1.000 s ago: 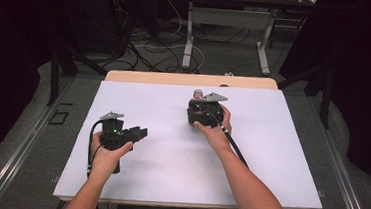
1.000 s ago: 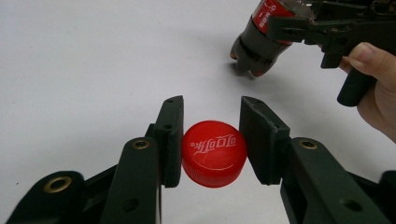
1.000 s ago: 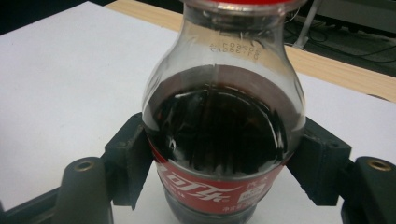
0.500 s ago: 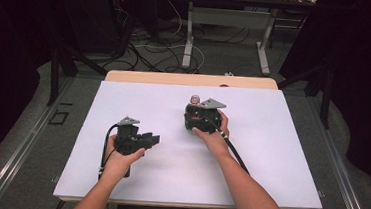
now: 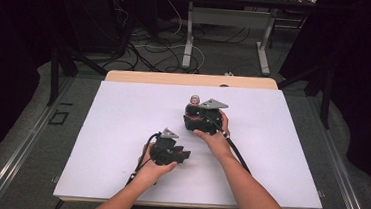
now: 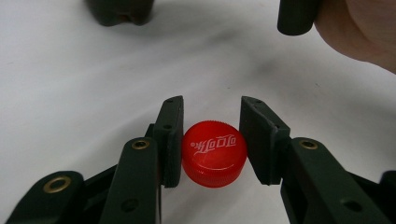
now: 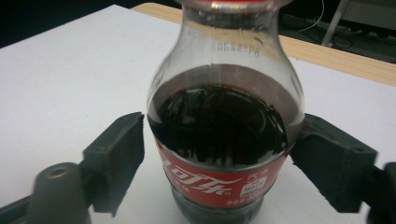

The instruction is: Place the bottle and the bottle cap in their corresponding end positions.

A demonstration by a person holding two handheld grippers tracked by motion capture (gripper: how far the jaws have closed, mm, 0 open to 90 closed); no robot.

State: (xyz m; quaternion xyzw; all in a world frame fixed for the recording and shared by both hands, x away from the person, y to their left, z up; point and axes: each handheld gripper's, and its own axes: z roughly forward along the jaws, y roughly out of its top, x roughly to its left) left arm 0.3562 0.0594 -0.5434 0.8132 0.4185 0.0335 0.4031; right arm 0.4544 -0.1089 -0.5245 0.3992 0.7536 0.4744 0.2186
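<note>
Since the earlier frames the left tool (image 5: 182,155) has travelled from the lower left of the high view toward the centre, ending just below and left of the right tool (image 5: 191,116).

Nearest, low in the left gripper view, a round red plastic bottle cap (image 6: 214,152) lies flat on the white counter (image 5: 121,129), printed top facing up, between the left tool's jaws. The left jaw touches its rim; the right jaw stands slightly off, so the jaws are apart, not clamped.

Farther up the high view, the right tool is closed on a clear plastic cola bottle with a red label (image 7: 219,135), which stands upright, long axis vertical, neck upward. In the right gripper view its mouth is cut off by the top edge and its base by the bottom edge. In the high view the hand and tool hide most of the bottle.
</note>
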